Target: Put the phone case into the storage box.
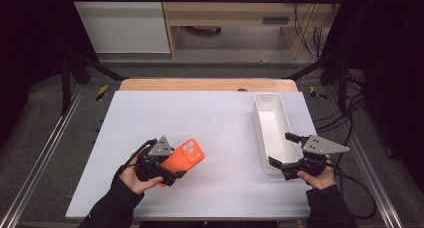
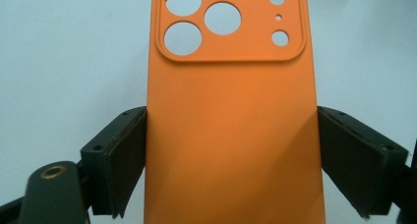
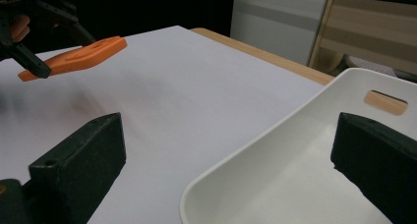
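Gripping the orange case (image 2: 231, 135) by its long edges, the left gripper (image 1: 167, 170) lifts it; the right gripper (image 1: 284, 155), jaws wide, waits at the bin (image 1: 260, 119), probably to steady it.

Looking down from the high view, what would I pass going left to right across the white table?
Left gripper → orange phone case held in it → bare white table → white tray → right gripper, open at the tray's near end.
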### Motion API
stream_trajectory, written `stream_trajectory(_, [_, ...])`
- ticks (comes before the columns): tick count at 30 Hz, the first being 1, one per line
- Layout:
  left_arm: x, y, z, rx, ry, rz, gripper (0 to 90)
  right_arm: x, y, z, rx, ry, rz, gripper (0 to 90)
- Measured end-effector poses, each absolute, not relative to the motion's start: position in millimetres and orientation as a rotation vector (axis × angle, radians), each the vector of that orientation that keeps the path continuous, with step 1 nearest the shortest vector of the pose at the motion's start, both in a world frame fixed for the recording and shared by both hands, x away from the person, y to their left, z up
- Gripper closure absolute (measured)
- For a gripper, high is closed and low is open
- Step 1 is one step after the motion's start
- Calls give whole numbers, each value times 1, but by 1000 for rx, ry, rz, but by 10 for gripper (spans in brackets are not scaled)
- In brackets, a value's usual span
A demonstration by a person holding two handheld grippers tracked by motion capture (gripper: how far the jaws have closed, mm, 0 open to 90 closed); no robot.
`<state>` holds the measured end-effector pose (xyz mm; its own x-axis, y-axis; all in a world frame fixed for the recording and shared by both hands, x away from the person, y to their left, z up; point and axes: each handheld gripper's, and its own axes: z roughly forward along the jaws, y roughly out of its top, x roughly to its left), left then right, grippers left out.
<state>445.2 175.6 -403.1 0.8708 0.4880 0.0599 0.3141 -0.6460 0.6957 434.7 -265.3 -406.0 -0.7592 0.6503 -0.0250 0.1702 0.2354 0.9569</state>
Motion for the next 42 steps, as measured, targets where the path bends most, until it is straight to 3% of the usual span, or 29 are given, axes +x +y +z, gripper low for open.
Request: stream_trajectory(42, [445, 128, -391, 2396, 343, 319, 154, 429, -203, -405, 478, 2330, 1362, 12])
